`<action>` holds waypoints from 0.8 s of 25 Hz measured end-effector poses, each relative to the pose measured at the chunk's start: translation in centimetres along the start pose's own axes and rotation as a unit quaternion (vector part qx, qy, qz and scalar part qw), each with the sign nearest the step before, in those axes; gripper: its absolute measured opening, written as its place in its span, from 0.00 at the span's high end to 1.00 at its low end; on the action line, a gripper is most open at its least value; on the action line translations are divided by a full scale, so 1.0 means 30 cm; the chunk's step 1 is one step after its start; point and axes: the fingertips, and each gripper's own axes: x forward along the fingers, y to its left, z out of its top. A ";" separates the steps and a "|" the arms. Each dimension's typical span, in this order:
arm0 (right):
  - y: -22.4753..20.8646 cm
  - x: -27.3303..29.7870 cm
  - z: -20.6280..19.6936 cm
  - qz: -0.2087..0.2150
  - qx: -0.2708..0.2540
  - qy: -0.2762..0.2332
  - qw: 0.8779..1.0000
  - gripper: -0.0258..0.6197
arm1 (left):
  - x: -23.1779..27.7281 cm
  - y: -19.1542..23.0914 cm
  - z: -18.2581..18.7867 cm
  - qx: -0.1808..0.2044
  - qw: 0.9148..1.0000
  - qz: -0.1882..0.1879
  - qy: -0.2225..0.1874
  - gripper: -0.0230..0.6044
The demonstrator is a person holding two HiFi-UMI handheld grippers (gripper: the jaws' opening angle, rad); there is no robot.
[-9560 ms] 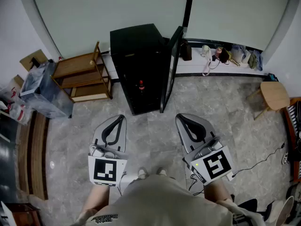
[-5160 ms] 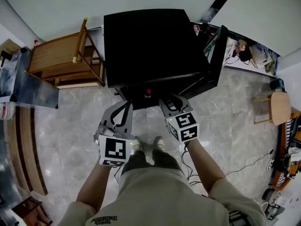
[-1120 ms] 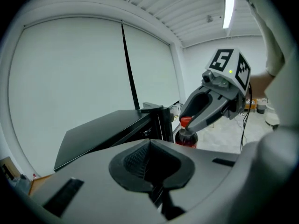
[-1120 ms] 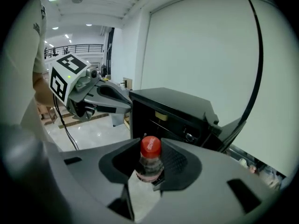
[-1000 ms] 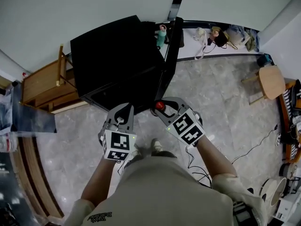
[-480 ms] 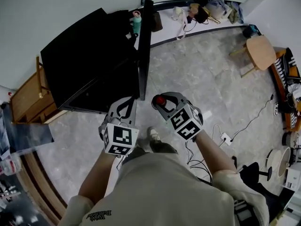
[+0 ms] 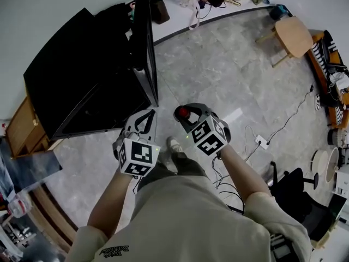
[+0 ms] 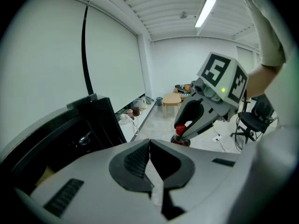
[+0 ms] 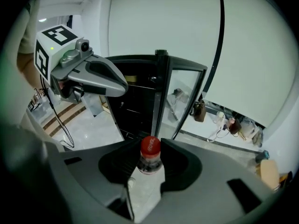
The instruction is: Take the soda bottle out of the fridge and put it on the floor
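Soda bottle [image 9: 150, 149] is hanging upright at frame centre, its neck clamped in the right gripper [image 7: 185, 115] jaws, with the floor [image 7: 229, 75] lying straight below. The left gripper [image 7: 143, 120] jaws are sitting closed and empty just beside.

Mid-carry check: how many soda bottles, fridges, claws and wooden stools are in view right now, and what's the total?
soda bottle: 1
fridge: 1
claws: 2 (left claw, right claw)
wooden stool: 1
Total: 5

Office-like room, ceiling strip light [image 8: 206, 11], swivel chair [image 7: 295, 196], grey tiled floor [image 7: 218, 64]
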 end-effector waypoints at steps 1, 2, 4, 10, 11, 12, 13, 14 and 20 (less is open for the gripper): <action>-0.003 0.020 -0.029 0.000 0.007 0.005 1.000 0.79 | 0.017 -0.009 -0.014 0.000 1.000 -0.004 0.006 0.95; -0.006 0.041 -0.059 0.001 0.015 0.011 1.000 0.79 | 0.037 -0.018 -0.030 0.001 1.000 -0.008 0.013 0.95; -0.020 0.093 -0.121 0.000 0.029 0.022 0.999 0.79 | 0.087 -0.036 -0.064 0.000 1.000 -0.015 0.026 0.95; -0.064 0.301 -0.354 -0.012 0.091 0.064 0.994 0.79 | 0.255 -0.102 -0.177 -0.029 0.998 -0.044 0.031 0.95; -0.072 0.339 -0.398 -0.015 0.104 0.070 0.992 0.79 | 0.286 -0.116 -0.211 -0.032 0.997 -0.050 0.042 0.95; -0.080 0.376 -0.441 -0.020 0.119 0.075 0.990 0.79 | 0.319 -0.131 -0.254 -0.032 0.996 -0.054 0.056 0.95; -0.088 0.412 -0.484 -0.024 0.137 0.079 0.987 0.79 | 0.355 -0.146 -0.301 -0.032 0.995 -0.059 0.071 0.95; -0.095 0.448 -0.526 -0.030 0.159 0.080 0.984 0.79 | 0.389 -0.164 -0.351 -0.031 0.994 -0.066 0.086 0.95; -0.069 0.674 -0.727 -0.045 0.258 0.080 0.962 0.79 | 0.568 -0.258 -0.622 -0.025 0.979 -0.114 0.166 0.95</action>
